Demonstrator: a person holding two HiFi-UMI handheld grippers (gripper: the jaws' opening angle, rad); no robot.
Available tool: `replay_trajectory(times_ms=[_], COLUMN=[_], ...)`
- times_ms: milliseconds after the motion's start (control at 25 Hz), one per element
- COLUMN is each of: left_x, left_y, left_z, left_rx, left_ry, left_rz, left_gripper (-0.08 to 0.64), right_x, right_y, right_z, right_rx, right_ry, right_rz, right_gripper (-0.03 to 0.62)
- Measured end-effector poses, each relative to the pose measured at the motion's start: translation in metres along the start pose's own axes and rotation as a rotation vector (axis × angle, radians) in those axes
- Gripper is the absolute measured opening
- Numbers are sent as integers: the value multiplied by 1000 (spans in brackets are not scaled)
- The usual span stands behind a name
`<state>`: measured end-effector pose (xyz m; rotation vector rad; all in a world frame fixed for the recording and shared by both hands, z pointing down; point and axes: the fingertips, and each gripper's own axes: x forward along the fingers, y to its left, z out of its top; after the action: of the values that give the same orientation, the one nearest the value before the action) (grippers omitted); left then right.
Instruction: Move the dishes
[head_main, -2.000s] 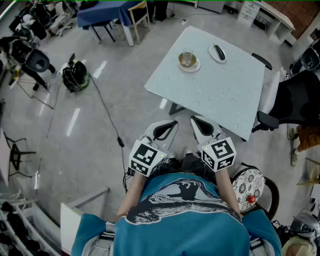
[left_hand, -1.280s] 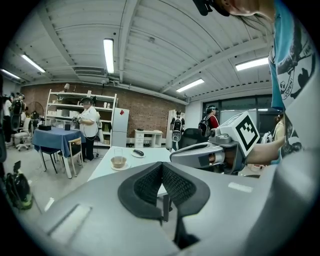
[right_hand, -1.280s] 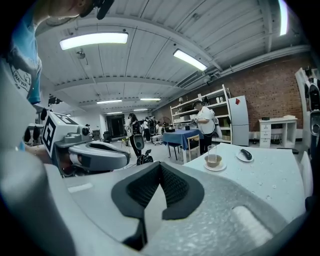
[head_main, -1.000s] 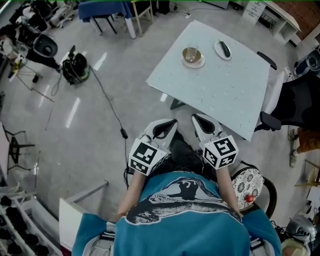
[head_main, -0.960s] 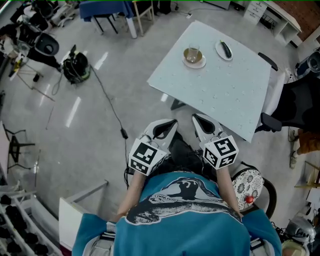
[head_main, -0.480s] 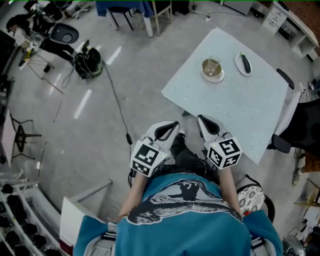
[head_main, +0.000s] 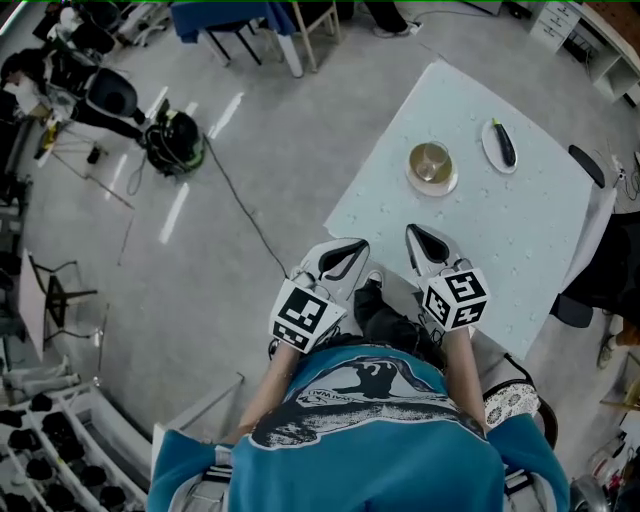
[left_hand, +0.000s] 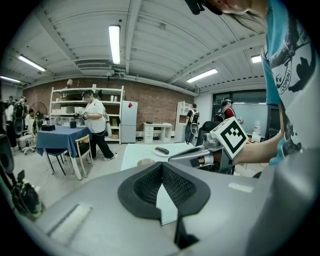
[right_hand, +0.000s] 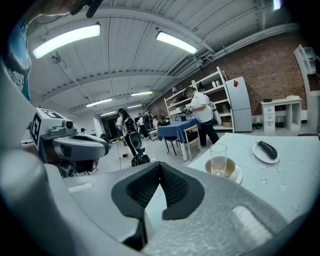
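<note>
Dishes stand toward the far side of the pale square worktop (head_main: 480, 225). They are a clear glass (right_hand: 218, 159) set in a shallow tan bowl (head_main: 432, 168) on a white saucer (right_hand: 237, 176), and an oval white plate (head_main: 497, 152) bearing a dark, glossy eggplant (right_hand: 267, 148). The left gripper (head_main: 345, 252) and right gripper (head_main: 420, 240) are both fully closed and empty, at the worktop's near edge.

Hazard: the tall, smooth glass sits loose, so a tilted or jerked saucer would likely tip it. Droplets on the worktop may let the dishes slide.
</note>
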<state>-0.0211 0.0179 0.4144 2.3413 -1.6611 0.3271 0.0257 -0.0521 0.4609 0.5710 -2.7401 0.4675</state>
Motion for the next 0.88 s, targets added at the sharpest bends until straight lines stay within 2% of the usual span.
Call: replay_trajectory(times_ms=[240, 440, 640, 880], left_x=[27, 48, 56, 68], left_y=[23, 33, 33, 40], left_z=[4, 9, 13, 19], left_rx=[13, 32, 29, 27], left_ry=[37, 32, 26, 26], left_rz=[-32, -51, -85, -106], left_gripper=[14, 14, 14, 14], right_x=[26, 42, 49, 53], right_y=[-33, -56, -65, -76], right_z=[-9, -12, -4, 1], right_rx=[33, 38, 26, 18], right_ry=[41, 55, 55, 63], right_rz=[-44, -67, -100, -130], right_gripper=[3, 5, 6, 37])
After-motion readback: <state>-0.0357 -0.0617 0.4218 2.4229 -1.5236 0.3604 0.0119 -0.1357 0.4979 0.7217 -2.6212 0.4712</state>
